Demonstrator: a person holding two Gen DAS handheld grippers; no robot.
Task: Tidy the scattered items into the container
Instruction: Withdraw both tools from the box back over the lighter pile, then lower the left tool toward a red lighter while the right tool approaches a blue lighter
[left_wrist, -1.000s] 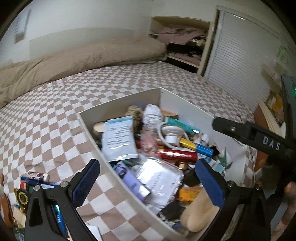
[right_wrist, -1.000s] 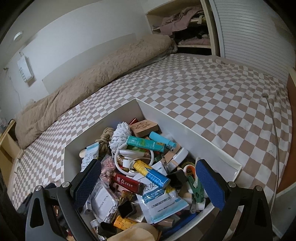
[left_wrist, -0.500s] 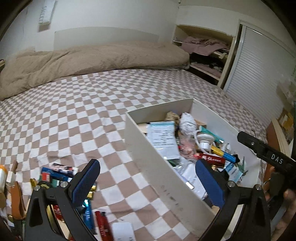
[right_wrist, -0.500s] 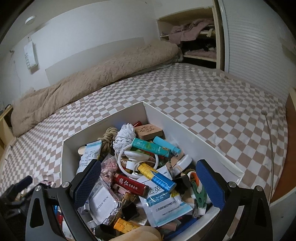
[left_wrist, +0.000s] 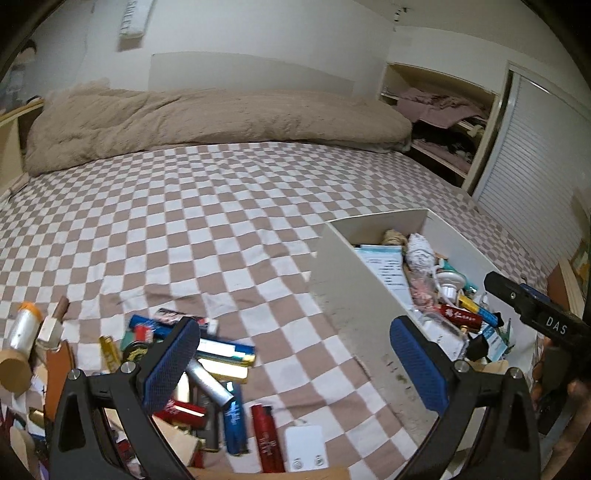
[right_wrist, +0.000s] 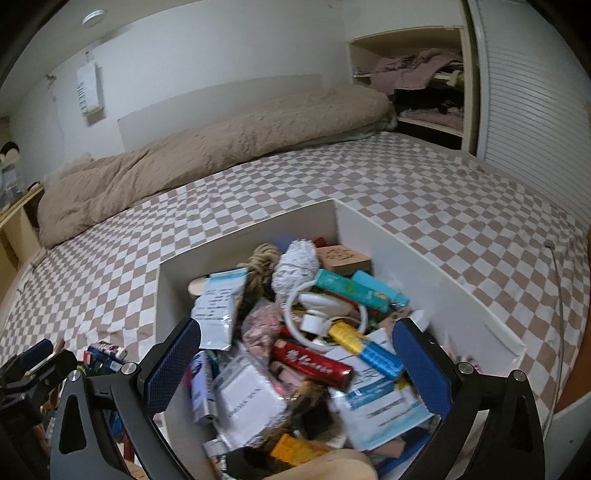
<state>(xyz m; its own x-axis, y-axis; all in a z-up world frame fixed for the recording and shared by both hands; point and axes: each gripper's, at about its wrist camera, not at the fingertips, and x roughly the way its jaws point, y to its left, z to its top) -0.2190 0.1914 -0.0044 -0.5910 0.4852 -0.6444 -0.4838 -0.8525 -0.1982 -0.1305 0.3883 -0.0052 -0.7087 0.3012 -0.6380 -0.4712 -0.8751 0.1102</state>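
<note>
A white open box (left_wrist: 351, 291) stands on the checkered bed, full of tubes, packets and small items; it also shows in the right wrist view (right_wrist: 424, 258). Scattered items lie on the bed left of it: a silver tube (left_wrist: 208, 382), a blue tube (left_wrist: 233, 421), a red tube (left_wrist: 266, 437), a white charger (left_wrist: 304, 452). My left gripper (left_wrist: 295, 363) is open and empty, above the bed between the pile and the box. My right gripper (right_wrist: 297, 363) is open and empty over the box, above a red tube (right_wrist: 312, 363).
A beige duvet (left_wrist: 207, 118) lies along the head of the bed. An open wardrobe shelf (left_wrist: 439, 122) and a slatted door (left_wrist: 535, 177) stand at the right. A bottle with an orange cap (left_wrist: 22, 328) and more clutter lie at the far left.
My left gripper has swung left, off the box and toward the scattered pile. My right gripper has stayed over the box, shifting slightly; both stay open.
</note>
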